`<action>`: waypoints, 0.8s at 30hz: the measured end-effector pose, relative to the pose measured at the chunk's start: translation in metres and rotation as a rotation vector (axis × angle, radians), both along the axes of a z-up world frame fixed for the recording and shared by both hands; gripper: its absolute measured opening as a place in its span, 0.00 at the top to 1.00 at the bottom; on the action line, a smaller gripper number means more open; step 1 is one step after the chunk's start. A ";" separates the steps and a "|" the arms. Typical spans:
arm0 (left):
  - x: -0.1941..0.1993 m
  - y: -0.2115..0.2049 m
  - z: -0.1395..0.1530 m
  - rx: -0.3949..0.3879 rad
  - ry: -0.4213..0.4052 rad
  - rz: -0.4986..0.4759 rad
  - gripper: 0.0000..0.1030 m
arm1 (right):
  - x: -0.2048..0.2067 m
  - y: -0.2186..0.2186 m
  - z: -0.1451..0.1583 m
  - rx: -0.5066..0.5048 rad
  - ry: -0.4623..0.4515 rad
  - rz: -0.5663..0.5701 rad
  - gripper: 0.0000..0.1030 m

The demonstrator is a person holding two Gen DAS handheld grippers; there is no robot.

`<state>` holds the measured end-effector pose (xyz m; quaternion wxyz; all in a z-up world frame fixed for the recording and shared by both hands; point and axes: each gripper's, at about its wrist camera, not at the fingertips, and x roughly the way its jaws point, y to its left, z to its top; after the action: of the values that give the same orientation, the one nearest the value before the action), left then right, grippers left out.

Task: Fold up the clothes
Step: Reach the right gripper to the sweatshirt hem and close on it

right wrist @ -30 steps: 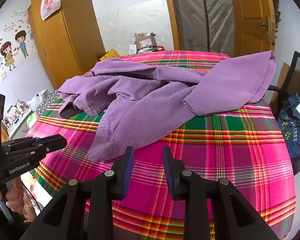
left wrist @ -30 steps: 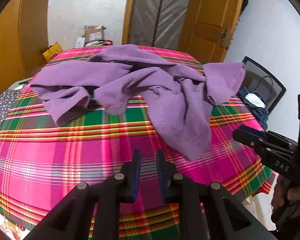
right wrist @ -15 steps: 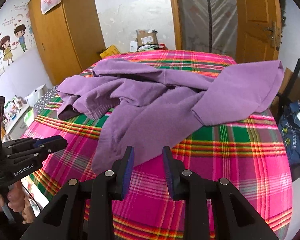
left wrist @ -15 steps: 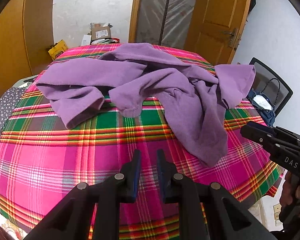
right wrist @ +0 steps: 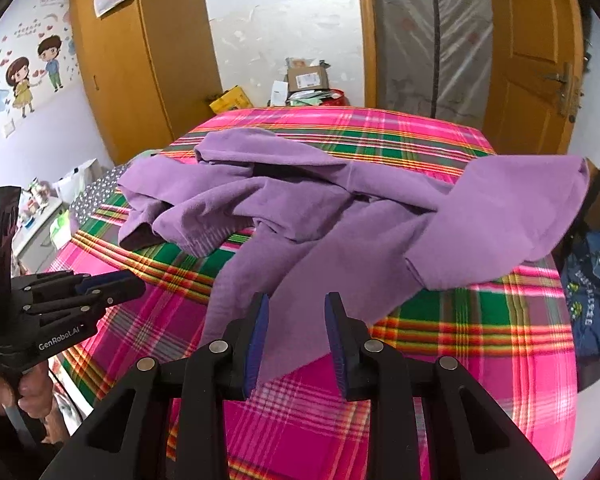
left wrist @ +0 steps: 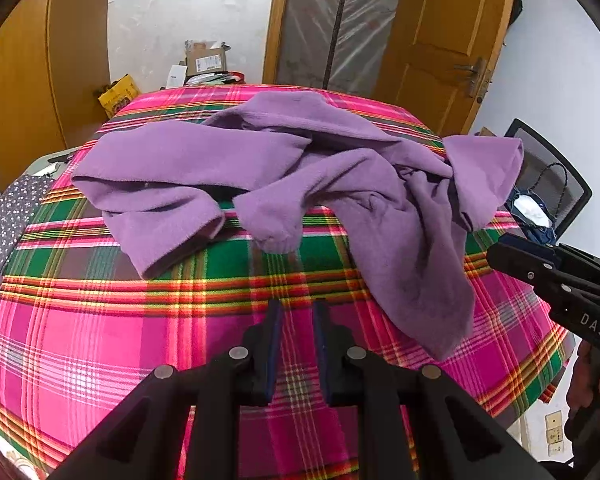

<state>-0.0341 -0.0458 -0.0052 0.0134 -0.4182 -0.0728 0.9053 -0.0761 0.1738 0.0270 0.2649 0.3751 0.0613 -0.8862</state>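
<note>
While the purple garment (left wrist: 284,184) lies crumpled across the middle and far half of the plaid-covered tabletop (left wrist: 100,332), nothing is gripped yet, so the step in hand looks like choosing where to take hold. On the left, the left hand-held gripper (left wrist: 296,340) hovers over bare cloth near the front edge, its jaws parted by a narrow gap and empty; the nearest cuffs, a rolled sleeve end (left wrist: 172,236) and a ribbed cuff (left wrist: 276,236), lie just ahead of it. A clean start would be to pinch one layer only at a cuff or hem, then pull outward to spread the fabric before any fold. To the right, the right hand-held gripper (right wrist: 296,336) stands a little wider, also empty, with a long purple flap (right wrist: 284,304) lying beneath and between its pads without being pressed. Room is generous at the near left; on the right a fold (right wrist: 512,216) reaches the table's edge, beside a chair (left wrist: 556,184).
</note>
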 end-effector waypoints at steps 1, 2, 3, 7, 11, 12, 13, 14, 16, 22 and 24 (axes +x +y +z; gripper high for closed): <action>-0.001 -0.002 0.000 -0.001 0.000 0.006 0.84 | -0.002 -0.003 0.000 0.002 0.001 0.010 0.71; -0.003 -0.005 0.000 -0.001 -0.002 0.013 0.84 | -0.005 -0.006 0.000 0.005 0.003 0.019 0.71; -0.004 -0.007 0.001 -0.003 -0.004 0.019 0.84 | -0.007 -0.010 0.000 0.008 0.005 0.026 0.71; -0.009 -0.015 0.003 -0.015 -0.006 0.041 0.84 | -0.017 -0.024 0.000 0.017 0.001 0.065 0.71; -0.013 -0.023 0.007 -0.021 0.002 0.059 0.84 | -0.024 -0.040 0.000 0.040 0.009 0.116 0.71; -0.014 -0.024 0.008 -0.020 0.003 0.061 0.84 | -0.026 -0.045 0.001 0.050 0.015 0.133 0.71; -0.014 -0.026 0.009 -0.019 0.004 0.064 0.84 | -0.027 -0.050 0.001 0.061 0.023 0.151 0.71; -0.015 -0.027 0.009 -0.017 0.004 0.066 0.84 | -0.028 -0.055 0.001 0.072 0.032 0.172 0.71; -0.016 -0.031 0.008 -0.014 0.001 0.074 0.84 | -0.030 -0.064 0.001 0.089 0.052 0.212 0.71; -0.017 -0.042 0.004 -0.007 -0.018 0.099 0.84 | -0.040 -0.091 -0.004 0.148 0.099 0.333 0.56; -0.016 -0.044 0.003 -0.007 -0.019 0.106 0.84 | -0.045 -0.102 -0.006 0.179 0.123 0.383 0.56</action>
<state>-0.0503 -0.0899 -0.0019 -0.0366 -0.4225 -0.0916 0.9010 -0.1211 0.0717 0.0214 0.3899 0.3237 0.2262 -0.8319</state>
